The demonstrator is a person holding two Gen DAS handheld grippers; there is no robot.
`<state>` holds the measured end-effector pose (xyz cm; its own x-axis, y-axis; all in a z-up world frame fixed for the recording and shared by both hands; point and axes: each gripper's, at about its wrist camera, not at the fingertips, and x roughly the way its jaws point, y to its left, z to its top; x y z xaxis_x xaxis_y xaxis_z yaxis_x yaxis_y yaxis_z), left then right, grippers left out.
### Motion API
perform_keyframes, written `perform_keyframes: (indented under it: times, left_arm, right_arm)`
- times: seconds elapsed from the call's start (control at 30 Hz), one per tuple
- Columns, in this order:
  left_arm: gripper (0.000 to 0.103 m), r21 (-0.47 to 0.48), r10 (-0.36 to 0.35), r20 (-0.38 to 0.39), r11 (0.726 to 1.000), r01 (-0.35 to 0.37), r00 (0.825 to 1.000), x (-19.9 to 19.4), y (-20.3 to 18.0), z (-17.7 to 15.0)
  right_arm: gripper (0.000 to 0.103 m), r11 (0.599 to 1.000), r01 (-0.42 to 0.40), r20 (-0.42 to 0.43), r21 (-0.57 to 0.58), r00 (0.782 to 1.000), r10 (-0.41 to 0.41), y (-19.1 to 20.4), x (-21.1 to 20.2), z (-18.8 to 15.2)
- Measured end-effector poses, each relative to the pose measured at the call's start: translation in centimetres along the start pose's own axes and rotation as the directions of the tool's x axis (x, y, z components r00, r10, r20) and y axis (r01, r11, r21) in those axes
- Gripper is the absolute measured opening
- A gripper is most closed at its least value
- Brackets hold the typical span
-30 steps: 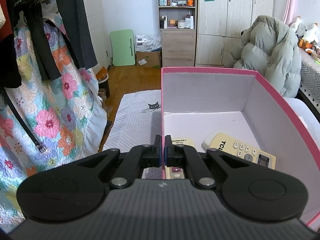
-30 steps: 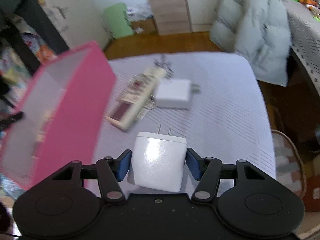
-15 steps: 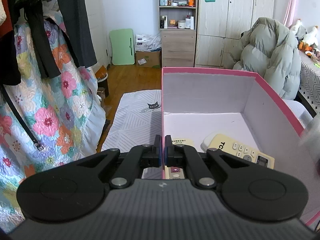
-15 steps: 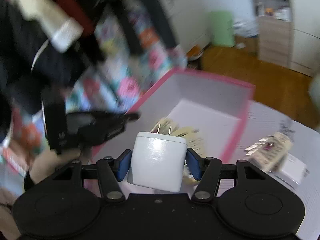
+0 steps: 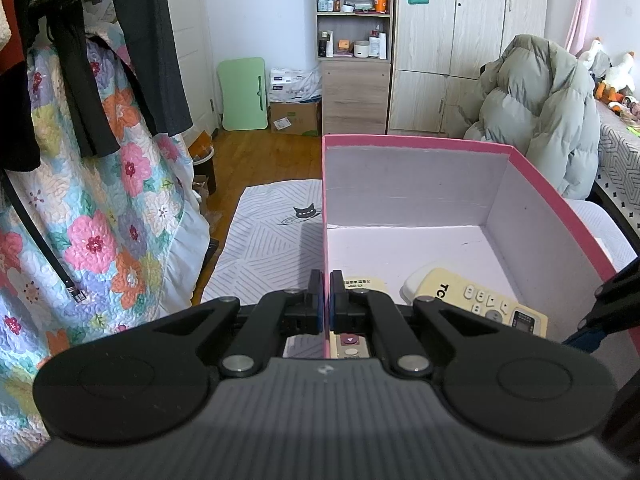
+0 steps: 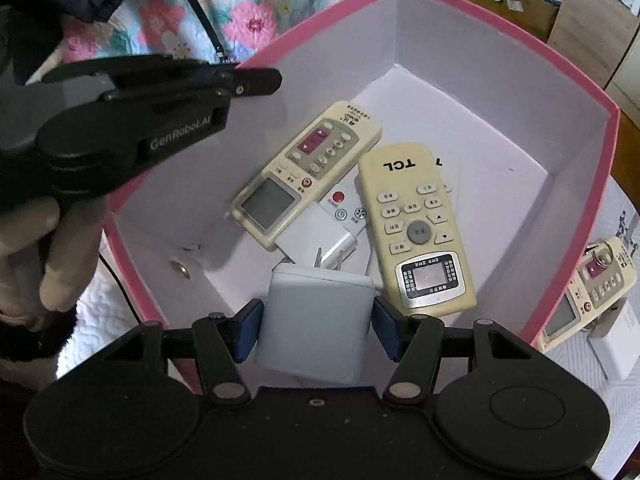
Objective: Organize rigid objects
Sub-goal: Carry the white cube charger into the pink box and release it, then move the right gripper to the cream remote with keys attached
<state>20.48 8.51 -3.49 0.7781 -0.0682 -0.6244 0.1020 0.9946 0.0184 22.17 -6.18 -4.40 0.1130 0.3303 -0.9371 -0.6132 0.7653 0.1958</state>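
A pink box point(image 6: 472, 8) with a white inside holds a yellowed TCL remote point(image 6: 416, 224), a second cream remote point(image 6: 308, 172), a small white remote point(image 6: 348, 208) and a white plug point(image 6: 340, 246). My right gripper point(image 6: 314, 322) is shut on a white charger block point(image 6: 312, 328), prongs forward, over the box's near side. My left gripper point(image 5: 325, 304) is shut on the box's left wall point(image 5: 325, 216); it also shows in the right wrist view point(image 6: 240, 78). The TCL remote point(image 5: 476, 300) shows in the left wrist view.
Outside the box to the right, another cream remote point(image 6: 588, 292) with a key ring and a white adapter point(image 6: 618, 344) lie on the striped white cover. A floral quilt point(image 5: 100, 220) hangs left; a grey jacket point(image 5: 536, 112) is draped at the back right.
My right gripper has carried the charger from over the bed cover to above the inside of the pink box. My left gripper has stayed clamped on the box wall.
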Motion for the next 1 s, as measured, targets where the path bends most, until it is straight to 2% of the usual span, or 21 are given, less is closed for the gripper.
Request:
perform_keyframes:
  times: [0.17,0.27,0.37,0.47,0.57,0.63,0.77,0.9,1.0]
  left_arm:
    - [0.002,-0.017,-0.014,0.000,1.000,0.014,1.000,0.0,0.1,0.0]
    - [0.002,-0.022,-0.017,0.001,1.000,0.017,1.000,-0.1,0.1,0.0]
    - [0.003,-0.038,-0.025,0.002,0.999,0.025,1.000,0.0,0.4,0.0]
    - [0.003,-0.033,-0.025,0.002,0.999,0.025,1.000,0.0,0.4,0.0]
    - [0.003,-0.033,-0.023,0.002,0.999,0.023,1.000,0.0,0.5,0.0]
    - [0.003,-0.036,-0.024,0.002,0.999,0.025,1.000,0.0,0.6,0.0]
    - [0.003,-0.042,-0.022,0.001,0.999,0.022,1.000,0.0,0.7,0.0]
    - [0.003,-0.044,-0.023,0.000,0.999,0.023,1.000,0.0,0.7,0.0]
    - [0.003,-0.038,-0.019,-0.001,0.999,0.019,1.000,0.0,0.7,0.0]
  right_arm:
    - [0.063,1.000,-0.004,-0.009,-0.002,1.000,0.004,0.2,-0.5,-0.2]
    - [0.064,1.000,0.014,0.055,0.005,0.998,-0.014,0.4,-1.6,-0.7]
    - [0.064,0.997,0.072,0.152,0.012,0.986,-0.073,0.6,-3.3,-1.6]
    - [0.064,0.995,0.076,0.285,0.059,0.954,-0.090,-0.4,-6.4,-2.7]
    - [0.064,0.988,0.029,0.423,0.154,0.901,-0.093,-2.9,-9.8,-4.2]
    - [0.064,0.975,0.025,0.465,0.222,0.876,-0.129,-4.8,-11.3,-5.2]
    - [0.064,0.924,0.094,0.446,0.370,0.855,-0.266,-9.0,-12.7,-6.7]
    - [0.064,0.877,0.046,0.434,0.478,0.856,-0.282,-12.9,-12.3,-8.0]
    - [0.063,0.846,-0.011,0.421,0.534,0.871,-0.254,-15.0,-11.0,-8.7]
